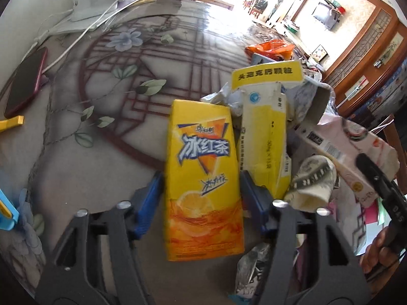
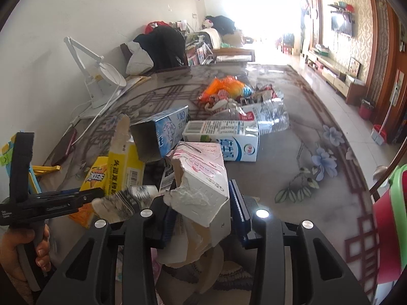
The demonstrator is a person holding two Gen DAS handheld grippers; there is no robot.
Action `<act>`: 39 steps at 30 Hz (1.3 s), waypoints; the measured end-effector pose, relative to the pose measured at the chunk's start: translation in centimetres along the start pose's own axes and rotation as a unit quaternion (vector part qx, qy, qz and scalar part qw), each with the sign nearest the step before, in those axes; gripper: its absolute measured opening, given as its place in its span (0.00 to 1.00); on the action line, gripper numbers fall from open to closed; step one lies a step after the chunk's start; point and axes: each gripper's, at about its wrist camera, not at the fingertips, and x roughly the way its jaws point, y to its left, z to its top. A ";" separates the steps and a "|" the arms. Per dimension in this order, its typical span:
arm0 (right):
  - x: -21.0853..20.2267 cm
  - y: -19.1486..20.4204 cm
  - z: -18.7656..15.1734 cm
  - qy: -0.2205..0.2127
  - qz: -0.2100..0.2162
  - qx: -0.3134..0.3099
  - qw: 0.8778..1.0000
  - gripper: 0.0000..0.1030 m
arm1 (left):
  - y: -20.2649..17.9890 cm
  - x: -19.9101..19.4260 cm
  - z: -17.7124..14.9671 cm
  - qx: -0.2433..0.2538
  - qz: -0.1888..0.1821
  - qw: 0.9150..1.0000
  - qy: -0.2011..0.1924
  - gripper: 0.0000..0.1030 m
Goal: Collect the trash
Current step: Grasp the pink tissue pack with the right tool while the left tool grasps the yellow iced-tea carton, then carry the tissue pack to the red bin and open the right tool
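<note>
Left gripper (image 1: 201, 193) pinching the light, crushable iced-tea carton (image 1: 202, 178) across its flat sides, right gripper (image 2: 201, 213) half-closed on the torn, flimsy pink box (image 2: 201, 178); best gripped mid-body, gently.

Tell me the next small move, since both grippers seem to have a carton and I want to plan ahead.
Probably lift both straight up. The left gripper has its jaws against the yellow iced tea carton, and the right gripper clamps the torn pink-and-white box, both among the trash pile on the table.
</note>
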 end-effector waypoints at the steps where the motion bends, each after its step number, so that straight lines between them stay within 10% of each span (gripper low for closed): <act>1: -0.3 0.0 0.1 -0.007 -0.001 -0.002 1.000 0.36 | 0.0 -0.1 -0.1 -0.001 -0.002 1.000 0.000 0.56; 20: -8.3 -6.5 -1.5 -0.095 -0.043 0.073 0.992 0.36 | -0.2 -4.6 -1.6 -0.005 0.036 0.993 -0.110 0.55; 29: -12.9 -17.0 -2.1 -0.129 -0.188 0.202 0.953 0.36 | -3.5 -8.4 -2.5 0.062 0.088 0.969 -0.222 0.55; 34: -14.2 -21.8 -4.1 -0.143 -0.190 0.301 0.923 0.36 | -5.6 -7.8 -3.4 0.112 0.095 0.962 -0.229 0.56; 39: -15.0 -22.3 -4.1 -0.148 -0.183 0.309 0.921 0.36 | -5.2 -6.7 -3.2 0.105 0.090 0.967 -0.213 0.56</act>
